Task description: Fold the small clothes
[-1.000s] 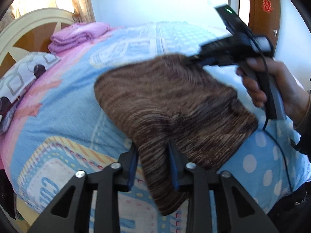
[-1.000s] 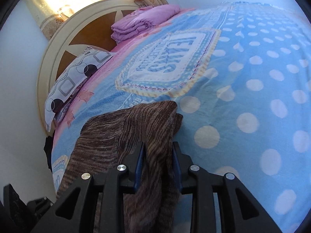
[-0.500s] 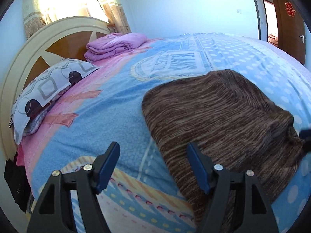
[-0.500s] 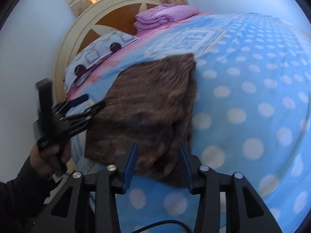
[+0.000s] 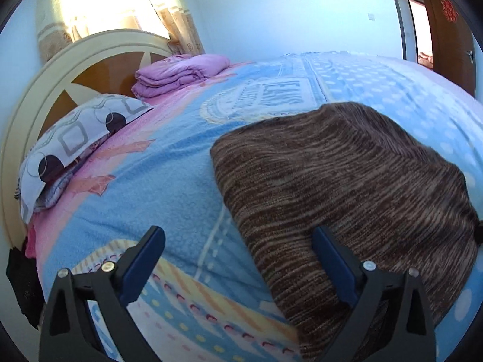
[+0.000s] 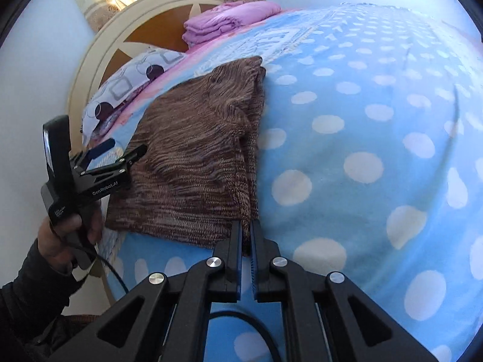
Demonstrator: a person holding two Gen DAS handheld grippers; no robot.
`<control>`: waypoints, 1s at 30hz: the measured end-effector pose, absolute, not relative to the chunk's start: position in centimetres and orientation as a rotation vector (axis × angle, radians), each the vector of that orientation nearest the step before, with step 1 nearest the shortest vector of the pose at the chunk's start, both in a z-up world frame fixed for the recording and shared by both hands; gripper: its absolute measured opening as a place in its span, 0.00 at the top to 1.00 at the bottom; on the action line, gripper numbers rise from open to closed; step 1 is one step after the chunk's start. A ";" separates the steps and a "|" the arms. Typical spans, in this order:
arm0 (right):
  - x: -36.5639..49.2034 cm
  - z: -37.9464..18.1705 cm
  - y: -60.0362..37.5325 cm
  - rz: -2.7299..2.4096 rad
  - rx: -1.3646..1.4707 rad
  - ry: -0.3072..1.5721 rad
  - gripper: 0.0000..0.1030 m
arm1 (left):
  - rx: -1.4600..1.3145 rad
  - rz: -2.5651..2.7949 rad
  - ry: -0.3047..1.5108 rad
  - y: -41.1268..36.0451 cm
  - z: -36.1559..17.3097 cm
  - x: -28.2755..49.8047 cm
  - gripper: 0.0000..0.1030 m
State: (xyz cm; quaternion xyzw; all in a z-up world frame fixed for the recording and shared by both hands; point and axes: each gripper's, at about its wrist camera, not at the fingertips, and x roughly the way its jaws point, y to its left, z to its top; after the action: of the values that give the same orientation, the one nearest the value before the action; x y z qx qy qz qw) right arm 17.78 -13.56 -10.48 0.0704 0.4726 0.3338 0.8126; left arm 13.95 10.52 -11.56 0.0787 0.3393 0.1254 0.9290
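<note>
As right tongs (image 6: 247, 232) pinch sweater (image 6: 199, 157) corner | left tongs (image 5: 238, 253) just spread (holding nothing)

The knitted garment (image 5: 347, 181) is brown with fine lighter-tan streaks; the blanket (image 6: 377, 120) beneath it is light blue with cream polka dots on one part, with pink bands, a cream lettered emblem and a yellow-and-pink striped border on another. The pillow (image 5: 75, 138) is pale lavender-white with grey squares, circles and dark purple discs; the folded bedding (image 5: 178, 74) is plain lilac; the headboard (image 5: 90, 69) is cream with orange-brown panels. The left tool (image 5: 238, 267) and right tool (image 6: 246, 259) are black with blue pads.
</note>
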 end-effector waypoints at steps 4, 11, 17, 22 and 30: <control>17.5 -10.5 -14.1 0.716 0.182 1.002 0.92 | 0.127 0.246 0.710 11.0 -11.1 13.7 0.02; 16.7 -10.3 -13.6 0.680 0.189 0.981 0.71 | 0.148 0.204 0.711 9.7 -9.0 11.3 0.02; 13.6 -6.3 -13.5 0.549 0.107 0.842 0.56 | 0.120 0.169 0.662 9.6 -5.8 8.9 0.02; 9.9 -1.8 -13.1 0.516 0.030 0.668 0.42 | 0.113 0.155 0.579 9.2 -3.1 7.2 0.02; 7.3 0.5 -12.9 0.504 -0.002 0.575 0.42 | 0.114 0.127 0.538 8.2 -1.5 6.1 0.02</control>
State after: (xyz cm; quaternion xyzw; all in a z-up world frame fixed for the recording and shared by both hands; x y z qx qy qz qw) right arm 7.31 -12.92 0.51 -0.0011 0.2805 0.2460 0.9278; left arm 6.14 8.17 -1.53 0.0564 0.2652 0.0628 0.9605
